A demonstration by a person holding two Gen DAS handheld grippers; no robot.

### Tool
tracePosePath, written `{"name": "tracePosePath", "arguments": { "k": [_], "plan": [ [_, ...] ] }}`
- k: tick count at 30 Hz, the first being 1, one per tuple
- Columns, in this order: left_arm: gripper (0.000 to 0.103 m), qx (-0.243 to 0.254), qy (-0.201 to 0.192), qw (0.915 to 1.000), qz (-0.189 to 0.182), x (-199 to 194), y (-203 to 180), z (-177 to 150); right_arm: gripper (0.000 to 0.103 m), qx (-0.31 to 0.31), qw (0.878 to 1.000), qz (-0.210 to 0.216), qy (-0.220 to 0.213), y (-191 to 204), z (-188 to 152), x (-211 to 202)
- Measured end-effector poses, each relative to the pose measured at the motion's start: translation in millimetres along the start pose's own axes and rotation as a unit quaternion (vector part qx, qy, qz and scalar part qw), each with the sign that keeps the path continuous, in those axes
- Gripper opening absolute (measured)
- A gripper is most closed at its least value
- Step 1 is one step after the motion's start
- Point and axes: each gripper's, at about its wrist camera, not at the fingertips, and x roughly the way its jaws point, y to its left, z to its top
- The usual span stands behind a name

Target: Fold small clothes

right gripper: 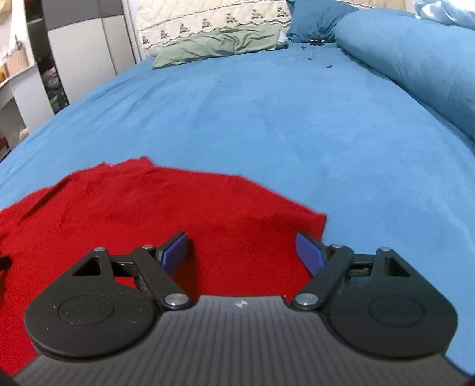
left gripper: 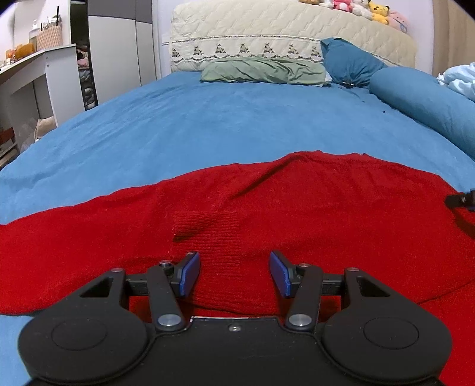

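Observation:
A red knitted garment [left gripper: 297, 202] lies spread flat on the blue bed sheet [left gripper: 193, 124]. A ribbed cuff of a sleeve [left gripper: 207, 228] lies folded over its middle, just ahead of my left gripper [left gripper: 234, 265], which is open and empty just above the cloth. In the right wrist view the garment [right gripper: 148, 207] ends at a corner [right gripper: 317, 219] near my right gripper [right gripper: 242, 248], which is open and empty over the cloth's right part. The right gripper's tip shows in the left wrist view [left gripper: 460, 200] at the right edge.
A green pillow [left gripper: 264, 71] and a blue pillow [left gripper: 350, 62] lie at the headboard [left gripper: 282, 23]. A rolled blue duvet [left gripper: 424, 104] runs along the bed's right side. A white desk [left gripper: 38, 74] and wardrobe [left gripper: 118, 44] stand left of the bed.

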Motion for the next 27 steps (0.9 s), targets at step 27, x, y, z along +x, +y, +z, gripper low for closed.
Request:
{"name": "tracePosePath", "arguments": {
  "k": [27],
  "plan": [
    [0.06,-0.048,-0.035,0.9966,0.057,-146,51,58,0.103,0.021,0.999,0.032,-0.003,92,20,-159]
  ]
}}
